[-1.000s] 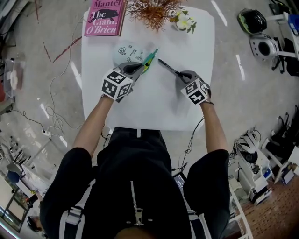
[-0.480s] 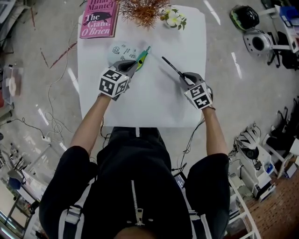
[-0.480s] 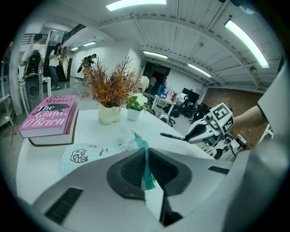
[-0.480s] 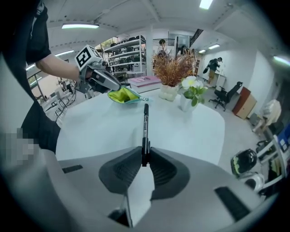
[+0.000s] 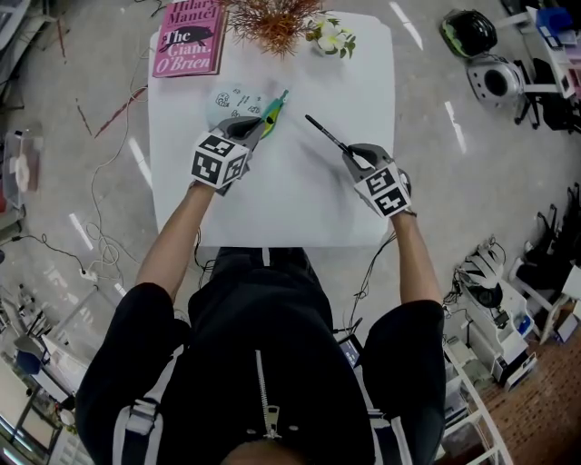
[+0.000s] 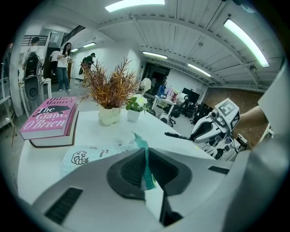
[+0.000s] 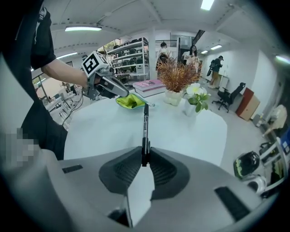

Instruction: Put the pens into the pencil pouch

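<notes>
Count: one pen (image 5: 325,134), one pencil pouch (image 5: 238,98), two grippers, one book (image 5: 189,38), two potted plants.
Left gripper (image 5: 259,127): clamped tight on the pouch's teal zipper edge, which runs up between its jaws in the left gripper view.
Right gripper (image 5: 349,153): clenched on one end of the black pen, with the rest of the barrel sticking straight out ahead of the jaws.
Pen's place: over the middle of the white table (image 5: 300,200), slanting from the right gripper toward the pouch. Its far end is near the pouch's mouth but apart from it in the head view.
Pouch's place: on the table's far left part, just in front of the book, with one edge lifted by the left gripper.
Pouch's look: pale and soft, printed with small dark doodles. The zipper strip is teal, and a yellow-green inside shows at the opening in the right gripper view.
Pen's look: slim and black.
Surroundings: a pink book lies at the far left corner, a rust-coloured dried plant (image 5: 263,16) stands at the far edge, and a small pot with a white flower (image 5: 329,38) is just beside it.
In the way: the left gripper itself sits at the pouch's mouth.
</notes>
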Tool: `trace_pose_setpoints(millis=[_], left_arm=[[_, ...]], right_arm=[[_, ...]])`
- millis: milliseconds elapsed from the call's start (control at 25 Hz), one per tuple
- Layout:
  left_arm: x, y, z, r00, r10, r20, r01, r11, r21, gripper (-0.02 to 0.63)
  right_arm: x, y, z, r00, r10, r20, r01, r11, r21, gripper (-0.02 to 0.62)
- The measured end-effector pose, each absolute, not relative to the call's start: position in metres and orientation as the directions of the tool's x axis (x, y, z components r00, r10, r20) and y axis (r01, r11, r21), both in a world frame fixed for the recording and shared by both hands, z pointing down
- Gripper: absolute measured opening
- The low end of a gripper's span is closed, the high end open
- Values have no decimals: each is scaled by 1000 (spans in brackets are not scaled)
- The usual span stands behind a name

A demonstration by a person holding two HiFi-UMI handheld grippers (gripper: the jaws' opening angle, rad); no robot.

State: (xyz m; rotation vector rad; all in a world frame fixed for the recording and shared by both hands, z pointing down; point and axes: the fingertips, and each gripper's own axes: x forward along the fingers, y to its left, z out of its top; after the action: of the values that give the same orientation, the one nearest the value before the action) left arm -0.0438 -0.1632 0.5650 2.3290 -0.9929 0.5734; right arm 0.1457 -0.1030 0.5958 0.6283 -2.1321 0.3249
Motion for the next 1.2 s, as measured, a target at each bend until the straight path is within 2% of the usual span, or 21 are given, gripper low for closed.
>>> trace_pose_setpoints(millis=[720,1200], left_arm=[[-45,-161,560,656,-513,553,-736,-596,319,40],[-48,-154,563,669,-487,561,-717,-621,316,40]], right_arm=[[64,-104,604,-552,-212,806,-428,902,-55,67],[26,-118,597,-592,-202,780,-405,911,-72,67]])
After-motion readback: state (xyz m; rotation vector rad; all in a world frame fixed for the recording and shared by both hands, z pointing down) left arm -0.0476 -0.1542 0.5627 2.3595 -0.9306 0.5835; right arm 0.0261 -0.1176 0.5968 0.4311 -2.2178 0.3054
